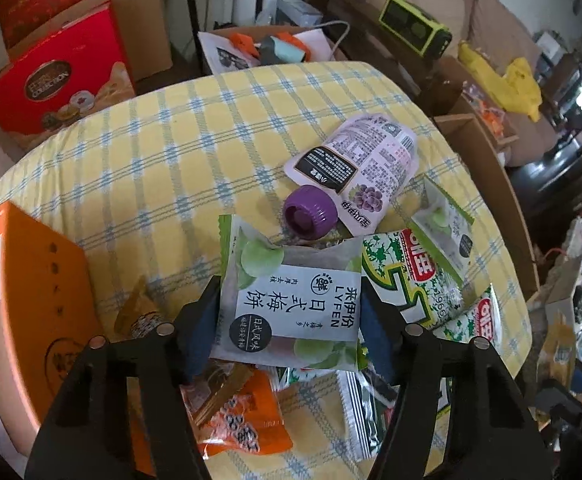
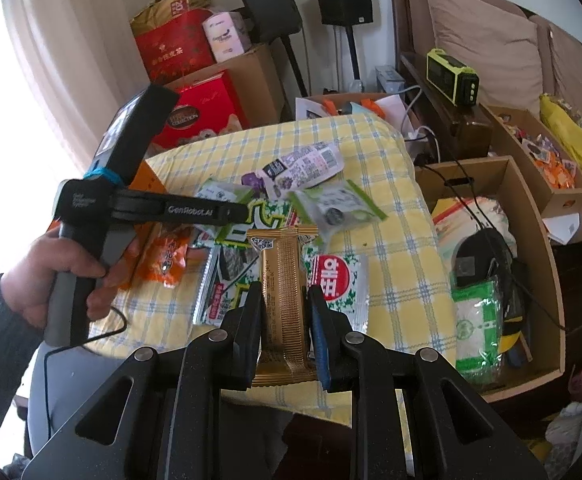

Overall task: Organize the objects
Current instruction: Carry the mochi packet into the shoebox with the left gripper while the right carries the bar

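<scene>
I am clamping my left gripper across the green plum-cake packet, one pad on each long edge, because the flat pouch gives nothing else to pinch. It is hanging just above the snack pile on the yellow checked cushion. I am squeezing my right gripper on the gold wafer bar, lengthwise between the fingers so it is not drooping. The orange box is sitting at the cushion's left edge, probably the sorting bin, though its opening is out of view. The purple-capped grape pouch and the seaweed packs are lying loose, waiting.
</scene>
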Demonstrator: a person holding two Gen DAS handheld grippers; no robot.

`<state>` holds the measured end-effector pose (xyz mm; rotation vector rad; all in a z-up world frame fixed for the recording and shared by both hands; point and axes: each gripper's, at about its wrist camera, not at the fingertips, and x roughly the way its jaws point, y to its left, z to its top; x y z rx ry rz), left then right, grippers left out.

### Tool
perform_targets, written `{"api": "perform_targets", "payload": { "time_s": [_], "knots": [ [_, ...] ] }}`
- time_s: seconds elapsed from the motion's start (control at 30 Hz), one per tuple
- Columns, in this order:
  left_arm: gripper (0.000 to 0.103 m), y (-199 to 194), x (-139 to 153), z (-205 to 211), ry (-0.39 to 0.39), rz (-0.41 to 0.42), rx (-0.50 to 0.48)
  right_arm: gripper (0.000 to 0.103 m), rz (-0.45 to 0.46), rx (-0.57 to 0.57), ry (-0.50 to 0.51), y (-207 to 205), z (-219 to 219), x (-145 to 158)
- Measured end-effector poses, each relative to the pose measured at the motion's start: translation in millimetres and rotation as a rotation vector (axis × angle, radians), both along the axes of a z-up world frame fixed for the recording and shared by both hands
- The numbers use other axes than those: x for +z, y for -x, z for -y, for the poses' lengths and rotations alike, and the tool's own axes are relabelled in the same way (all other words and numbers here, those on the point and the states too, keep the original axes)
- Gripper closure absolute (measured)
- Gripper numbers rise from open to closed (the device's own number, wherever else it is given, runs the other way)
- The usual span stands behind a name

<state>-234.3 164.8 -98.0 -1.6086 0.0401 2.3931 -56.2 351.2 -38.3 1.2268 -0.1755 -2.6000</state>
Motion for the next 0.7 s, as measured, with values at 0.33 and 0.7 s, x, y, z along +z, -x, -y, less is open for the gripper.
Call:
{"api": "perform_targets", "payload": {
  "time_s": [0.33,0.7],
  "knots": [
    [0.042,-35,41,16,-0.075,-0.106,0.061,0.081,-0.104,-0.078,-0.025,10,13,22],
    [0.042,-64,73,43,-0.083,-0.2,0.134,0.081,-0.136,-0.083,-0.053,15,34,40]
  ]
}}
